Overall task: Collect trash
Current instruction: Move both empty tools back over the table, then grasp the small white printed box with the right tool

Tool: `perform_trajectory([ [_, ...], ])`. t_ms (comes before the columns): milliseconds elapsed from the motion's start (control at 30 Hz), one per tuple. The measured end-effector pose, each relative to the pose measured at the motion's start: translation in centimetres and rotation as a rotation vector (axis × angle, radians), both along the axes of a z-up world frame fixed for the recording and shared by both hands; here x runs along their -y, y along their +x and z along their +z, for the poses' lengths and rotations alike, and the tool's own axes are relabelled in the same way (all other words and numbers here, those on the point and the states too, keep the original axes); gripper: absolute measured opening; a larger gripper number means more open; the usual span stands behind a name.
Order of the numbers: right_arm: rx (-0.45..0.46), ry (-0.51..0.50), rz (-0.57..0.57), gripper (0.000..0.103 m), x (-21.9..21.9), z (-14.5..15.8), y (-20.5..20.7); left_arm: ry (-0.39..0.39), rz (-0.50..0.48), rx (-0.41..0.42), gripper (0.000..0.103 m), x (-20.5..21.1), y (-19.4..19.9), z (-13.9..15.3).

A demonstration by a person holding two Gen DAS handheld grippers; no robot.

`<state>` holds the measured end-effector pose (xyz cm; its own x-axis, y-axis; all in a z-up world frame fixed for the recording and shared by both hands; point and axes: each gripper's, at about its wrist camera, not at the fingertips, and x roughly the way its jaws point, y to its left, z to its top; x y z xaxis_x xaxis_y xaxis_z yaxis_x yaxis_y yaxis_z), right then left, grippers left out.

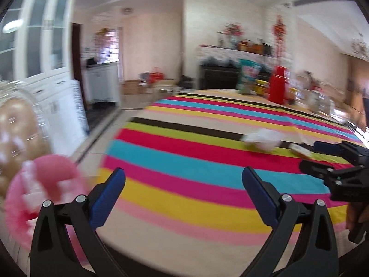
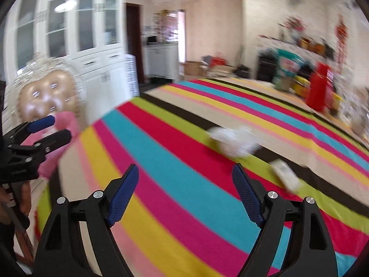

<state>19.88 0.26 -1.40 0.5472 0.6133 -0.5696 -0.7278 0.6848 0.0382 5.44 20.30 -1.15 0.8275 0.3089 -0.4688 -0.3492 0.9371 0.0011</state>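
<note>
Both tools empty: left tool [image 1: 183, 185] and right tool [image 2: 185, 184] spread wide, nothing between the pads. Crumpled tissue [image 2: 234, 142] and small wrapper [image 2: 287, 176] lying on the striped surface [image 2: 161, 161], just ahead. Looks barely started, both pieces left to grab.

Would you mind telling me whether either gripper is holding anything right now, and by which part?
Nothing is held. The left gripper and the right gripper both stand open and empty above the striped tablecloth; the crumpled white tissue lies untouched.
</note>
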Motion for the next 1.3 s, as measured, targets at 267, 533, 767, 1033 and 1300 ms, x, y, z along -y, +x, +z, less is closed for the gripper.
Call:
perform_trajectory([
  [267,-0.045,-0.068,-0.160,0.078,7.1,-2.5,7.2,0.001,-0.115,-0.026,0.098,7.1,9.4,-0.3],
  [533,-0.125,-0.109,-0.159,0.078,6.5,-4.6,13.6,-0.022,-0.074,-0.053,0.098,7.6,18.0,-0.9],
  [767,-0.123,-0.168,-0.124,0.069,4.5,-5.9,14.8,-0.035,-0.067,-0.026,0.098,6.1,18.5,-2.1],
  [1033,-0.172,-0.200,-0.124,0.051,4.6,-6.6,15.9,-0.177,-0.067,-0.101,0.098,4.2,19.8,-4.4],
  [1300,-0.172,-0.251,-0.097,0.032,3.5,-7.1,15.6,-0.108,-0.075,-0.124,0.098,5.2,19.8,-4.8],
])
